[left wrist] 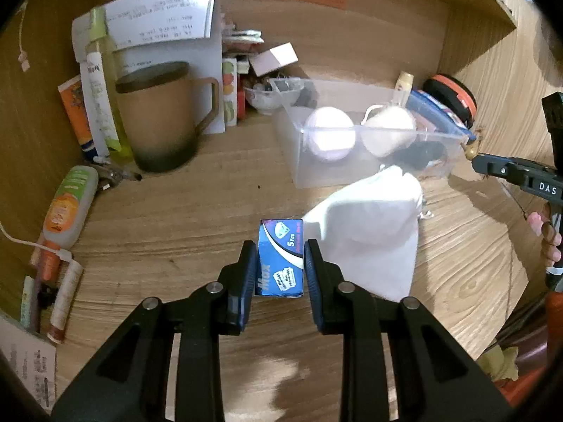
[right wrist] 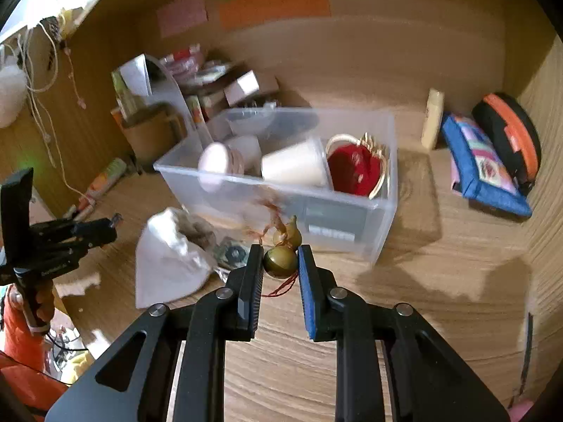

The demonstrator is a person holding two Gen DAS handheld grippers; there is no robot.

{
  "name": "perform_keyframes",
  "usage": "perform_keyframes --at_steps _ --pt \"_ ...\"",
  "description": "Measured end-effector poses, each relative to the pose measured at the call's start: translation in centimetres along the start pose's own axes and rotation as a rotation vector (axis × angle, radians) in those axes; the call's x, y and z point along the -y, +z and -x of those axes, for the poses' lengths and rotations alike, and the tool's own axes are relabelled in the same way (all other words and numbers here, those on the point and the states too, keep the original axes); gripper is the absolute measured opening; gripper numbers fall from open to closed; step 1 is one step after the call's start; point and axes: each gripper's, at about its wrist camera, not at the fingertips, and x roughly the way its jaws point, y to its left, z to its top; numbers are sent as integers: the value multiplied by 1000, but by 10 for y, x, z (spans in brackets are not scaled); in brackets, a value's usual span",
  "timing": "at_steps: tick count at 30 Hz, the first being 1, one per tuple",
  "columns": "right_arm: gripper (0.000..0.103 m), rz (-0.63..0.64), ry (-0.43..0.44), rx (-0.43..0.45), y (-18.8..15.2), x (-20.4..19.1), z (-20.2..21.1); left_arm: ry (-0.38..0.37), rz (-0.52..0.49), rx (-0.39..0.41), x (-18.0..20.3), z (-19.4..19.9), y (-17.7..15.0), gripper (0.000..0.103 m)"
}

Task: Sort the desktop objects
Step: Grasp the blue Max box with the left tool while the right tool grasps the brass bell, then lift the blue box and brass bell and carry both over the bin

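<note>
- Two grippers are at work, each clamped on one thing above the wooden counter [left wrist: 176, 218].
- The left gripper [left wrist: 280, 258] has its two fingers pressed on the sides of one blue razor-blade box [left wrist: 280, 258], marked "5 pcs", lying lengthwise between them.
- The right gripper [right wrist: 280, 258] pinches one small brown gourd charm [right wrist: 281, 255] by its lower bulb; the smaller upper bulb and a red cord stick out past the fingers.
- One clear plastic bin [right wrist: 380, 190] stands on the counter beyond both grippers. In the right wrist view it holds two white cups lying on their sides and one red pouch with gold trim [right wrist: 355, 170].
- One white cloth bag [left wrist: 369, 232] lies crumpled just in front of the bin, touching the right side of the blade box in the left wrist view.
- One brown mug [left wrist: 160, 116] stands well left of the bin.
- One orange-and-green tube [left wrist: 68, 207] lies on the counter near the mug.
- One blue patterned pouch [right wrist: 482, 165] lies right of the bin.
</note>
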Motion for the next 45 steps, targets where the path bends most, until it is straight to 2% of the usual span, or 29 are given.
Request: perform_keyframes --at_steps 10,19,25,37,45 --pt "18 0 2 77 16 -1 27 -19 4 59 4 22 13 27" --pt "18 14 17 168 33 -8 53 -34 -8 138 9 40 36 27" --pt "18 43 12 214 48 -15 64 -53 -29 164 17 43 54 27" --pt "18 60 37 210 68 -17 40 -103 -79 180 39 29 94 27" --pt "18 48 57 182 79 -9 14 -134 -101 152 52 1 118 27"
